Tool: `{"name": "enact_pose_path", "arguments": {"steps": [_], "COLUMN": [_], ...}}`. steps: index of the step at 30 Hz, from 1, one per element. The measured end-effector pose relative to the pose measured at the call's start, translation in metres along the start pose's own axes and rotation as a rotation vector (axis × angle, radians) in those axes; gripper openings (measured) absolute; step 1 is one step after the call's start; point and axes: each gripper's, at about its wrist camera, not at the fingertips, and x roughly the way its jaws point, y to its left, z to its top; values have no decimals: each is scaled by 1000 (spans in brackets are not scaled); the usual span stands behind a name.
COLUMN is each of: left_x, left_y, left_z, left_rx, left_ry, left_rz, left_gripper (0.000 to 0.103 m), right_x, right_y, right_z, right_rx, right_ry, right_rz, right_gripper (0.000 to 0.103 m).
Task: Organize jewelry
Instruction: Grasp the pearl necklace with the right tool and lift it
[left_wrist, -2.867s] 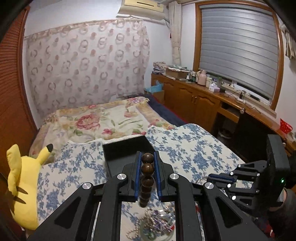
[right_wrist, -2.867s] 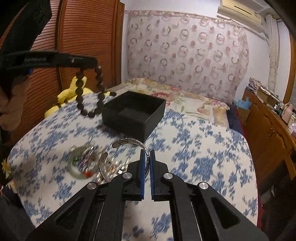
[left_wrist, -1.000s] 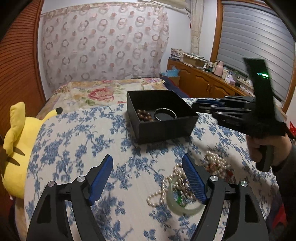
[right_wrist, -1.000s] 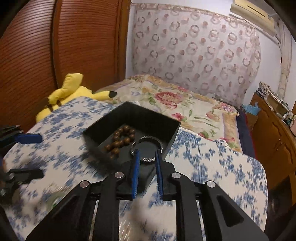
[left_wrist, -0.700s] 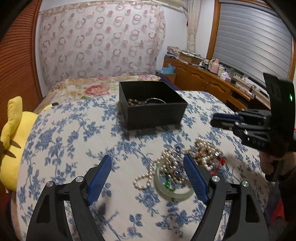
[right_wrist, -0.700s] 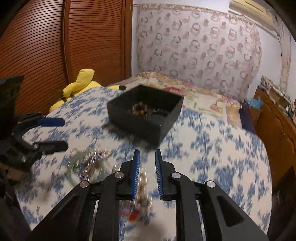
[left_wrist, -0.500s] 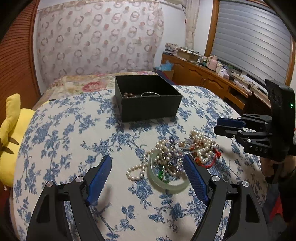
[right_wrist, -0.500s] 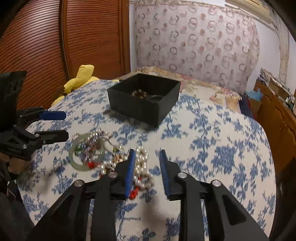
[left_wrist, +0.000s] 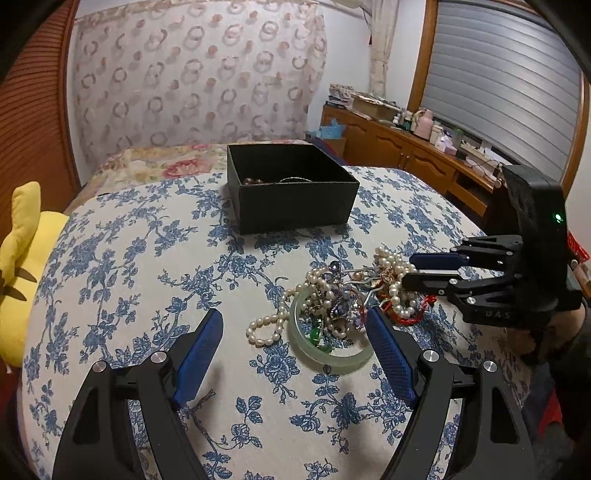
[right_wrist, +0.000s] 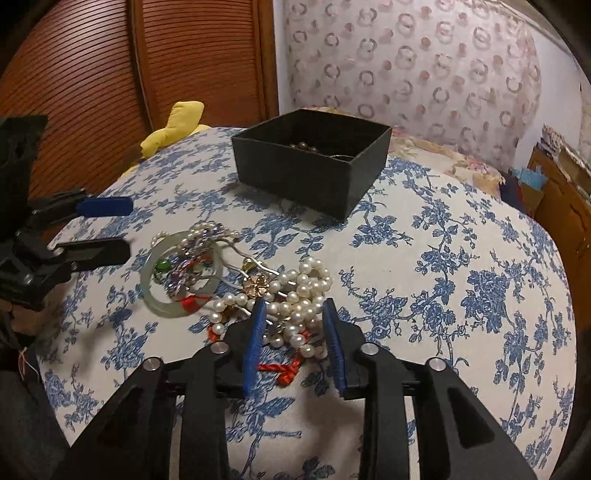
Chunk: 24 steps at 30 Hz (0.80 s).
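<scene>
Left gripper (left_wrist: 293, 332): jaws spread wide, nothing between them, low over the cloth (left_wrist: 122, 266) just short of the bangle (left_wrist: 325, 350).

Right gripper (right_wrist: 293, 314): jaws parted, straddling the pearls (right_wrist: 303, 284) at the near edge of the jewelry pile (left_wrist: 347, 299); pads not yet pressing on them. Red cord (right_wrist: 277, 367) lies under and between its fingers.

Pile sits mid-cloth: pale green bangle, pearl strands, purple beaded piece (right_wrist: 192, 243), gold flower (right_wrist: 256, 284), all tangled.

Black box (left_wrist: 291, 186) beyond the pile, apart from it; brown beads (left_wrist: 253, 181) and a ring-shaped piece show inside.

Yellow plush (left_wrist: 22, 266) at the cloth's left edge.
</scene>
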Motion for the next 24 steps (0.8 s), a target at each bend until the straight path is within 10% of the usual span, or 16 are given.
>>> {"name": "enact_pose_path", "arguments": {"steps": [7, 16, 24], "left_x": [0, -1, 2], "left_y": [-1, 2, 4], "left_z": [-2, 0, -2], "left_rx": [-11, -16, -21], "left_ry": [6, 7, 14], "left_rz": [-6, -3, -3], "left_gripper": [76, 76, 76], "right_x": [9, 0, -21], "right_y": [-14, -7, -16], "right_z": [5, 1, 4], "right_rx": [37, 12, 29], "right_ry": [33, 18, -46], "right_rz": [42, 28, 9], "right_gripper": [54, 13, 13]}}
